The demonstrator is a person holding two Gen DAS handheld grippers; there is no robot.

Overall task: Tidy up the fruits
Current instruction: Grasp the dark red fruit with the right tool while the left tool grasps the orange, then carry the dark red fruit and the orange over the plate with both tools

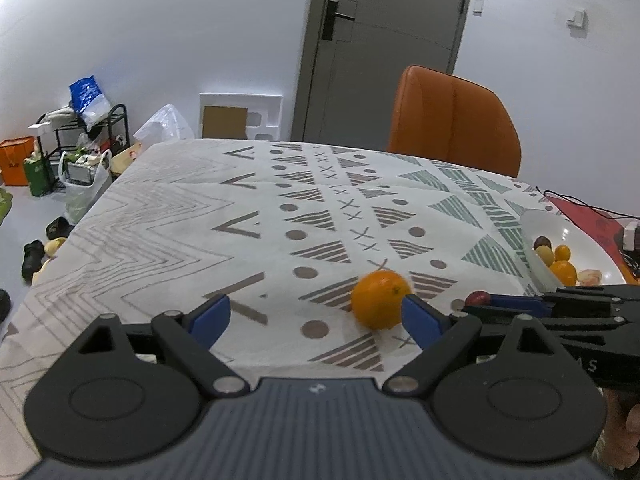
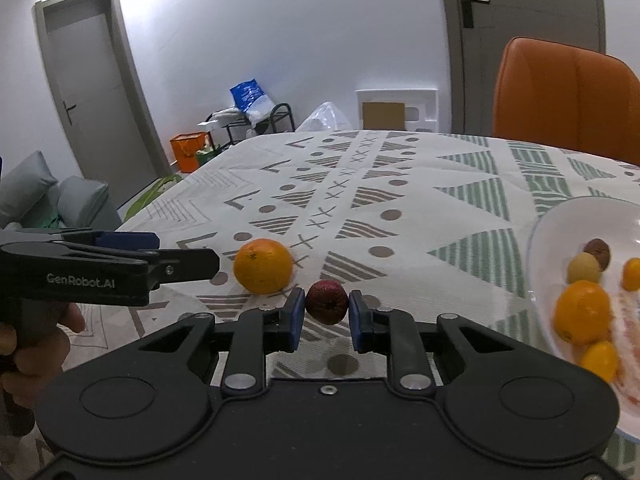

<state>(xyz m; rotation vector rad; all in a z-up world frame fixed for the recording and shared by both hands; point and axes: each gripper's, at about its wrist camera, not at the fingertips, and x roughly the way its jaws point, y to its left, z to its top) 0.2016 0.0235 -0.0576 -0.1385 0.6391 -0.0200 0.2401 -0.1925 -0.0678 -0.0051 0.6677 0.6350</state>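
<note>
While the right claw (image 2: 323,312) brackets the red fruit (image 2: 326,301), its pads sit close on both flanks; we cannot tell whether they press yet. We judge it small, light and firm-skinned, best held across its middle. The left claw (image 1: 316,316) is spread wide and empty, with the orange (image 1: 380,299) against its right pad, round and liable to roll. The bowl (image 2: 538,240) lies right of the right claw, with bare cloth (image 2: 400,168) ahead.

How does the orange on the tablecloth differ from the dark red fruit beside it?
The orange is bright orange and clearly larger; the dark red fruit is small and dull. The orange lies free by the open left gripper; the red fruit sits between the right gripper pads. Both are roundish.
</note>
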